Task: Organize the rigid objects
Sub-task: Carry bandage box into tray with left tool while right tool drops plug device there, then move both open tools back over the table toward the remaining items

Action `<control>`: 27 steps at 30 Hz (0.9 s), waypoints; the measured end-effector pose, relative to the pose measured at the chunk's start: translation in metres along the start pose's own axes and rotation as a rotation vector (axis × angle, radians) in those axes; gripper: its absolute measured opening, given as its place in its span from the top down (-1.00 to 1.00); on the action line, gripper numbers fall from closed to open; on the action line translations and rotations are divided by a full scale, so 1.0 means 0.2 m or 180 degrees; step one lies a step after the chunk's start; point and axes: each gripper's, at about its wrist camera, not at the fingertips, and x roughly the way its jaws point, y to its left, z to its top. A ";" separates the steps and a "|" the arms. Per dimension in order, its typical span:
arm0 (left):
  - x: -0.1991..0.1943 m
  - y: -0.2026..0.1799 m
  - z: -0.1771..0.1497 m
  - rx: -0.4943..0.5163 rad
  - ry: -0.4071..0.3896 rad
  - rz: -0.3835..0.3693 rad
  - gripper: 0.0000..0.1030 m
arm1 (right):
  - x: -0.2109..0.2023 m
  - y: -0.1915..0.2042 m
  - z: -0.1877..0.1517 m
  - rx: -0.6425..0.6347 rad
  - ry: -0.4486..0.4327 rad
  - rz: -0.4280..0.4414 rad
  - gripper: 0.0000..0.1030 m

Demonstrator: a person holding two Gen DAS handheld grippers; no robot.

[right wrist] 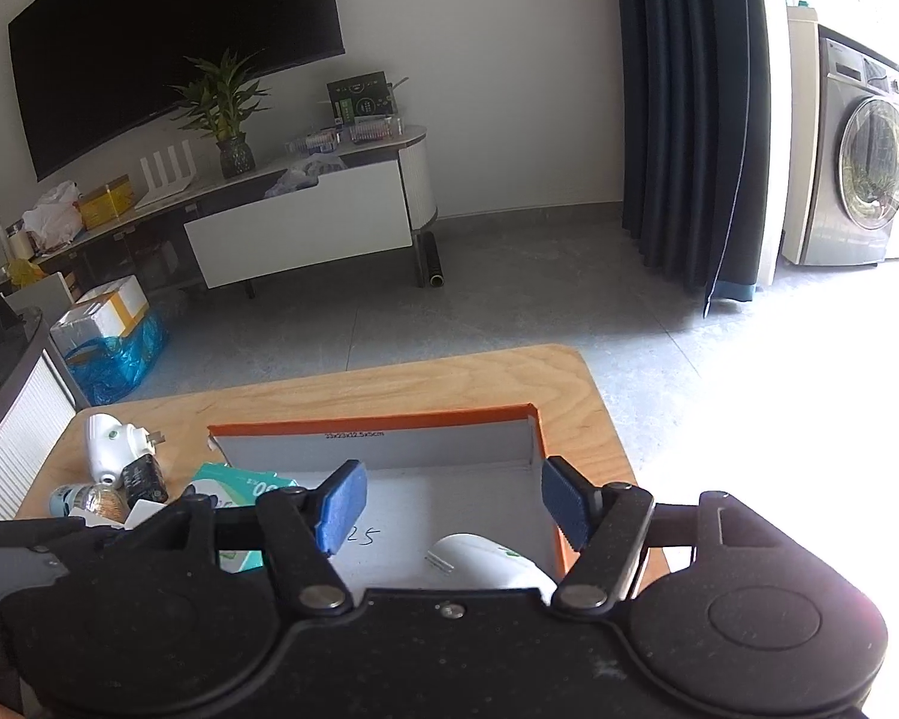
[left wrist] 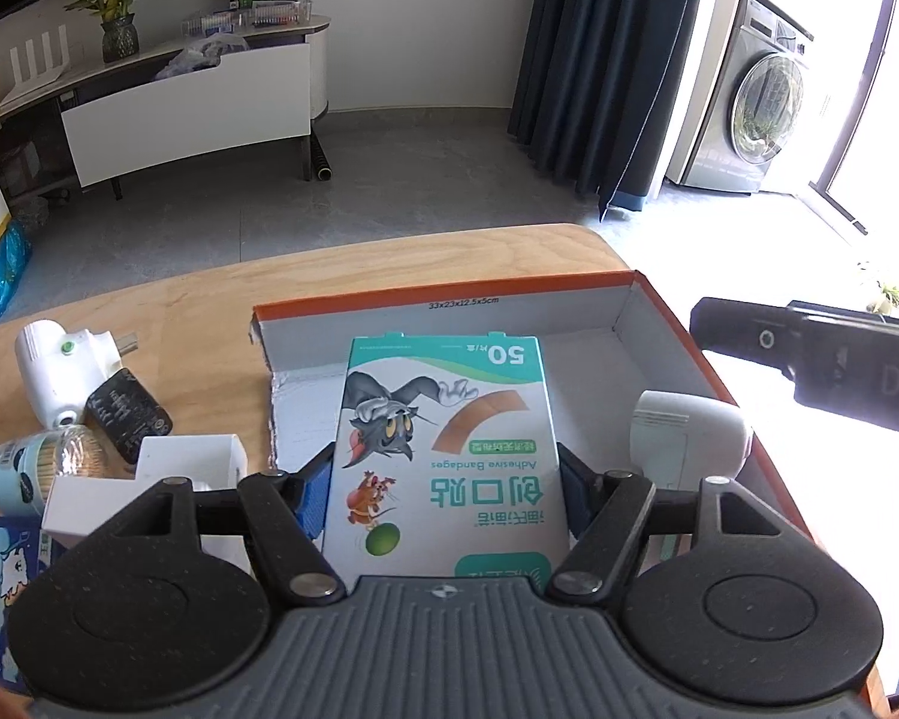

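**Bandage box over the tray, right side just let go**

Wooden surface [left wrist: 168,299], pale ply grain with rounded corners, stands in a living room with grey tile floor, dark curtain and a washing machine behind.

Left wrist view: left hand-held gripper [left wrist: 443,488] clamps the adhesive bandage box [left wrist: 443,449] by its long sides, blue ribbed pads pressed on glossy printed card. Box hangs tilted over the orange-rimmed cardboard tray [left wrist: 449,293], whose matte white liner looks torn along the left wall. White plastic device [left wrist: 689,437], smooth and rounded, already lies in the tray's right part. Outside, to the left: a white plug-in unit [left wrist: 54,371], a black case [left wrist: 129,419], a toothpick jar [left wrist: 48,461], a small open white carton [left wrist: 186,461].

Right wrist view: right hand-held gripper [right wrist: 452,506] is spread with nothing between its pads; the white device sits below it, free.

Risks, as judged: slick card could slip in the pads while tilted; releasing early would land the box on the torn wall or against the device. The two grippers work close together over the tray, so a knock is possible.
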 end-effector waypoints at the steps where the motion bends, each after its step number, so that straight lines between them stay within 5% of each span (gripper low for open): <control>1: 0.00 -0.01 0.01 -0.0005 -0.0014 -0.0030 -0.43 | -0.02 -0.01 0.00 0.0030 -0.0018 -0.0009 -0.54; 3: -0.01 -0.03 0.02 -0.0008 -0.0064 -0.0057 -0.78 | -0.05 -0.04 -0.01 0.0135 -0.0065 0.0006 -0.56; 11: -0.10 -0.02 -0.01 -0.0047 -0.0070 0.0055 -0.95 | -0.15 -0.07 -0.04 0.0212 -0.0122 -0.0013 -0.67; 27: -0.34 0.08 -0.10 -0.0188 -0.0129 0.0278 -1.00 | -0.31 0.06 -0.15 0.0225 -0.0069 0.0110 -0.78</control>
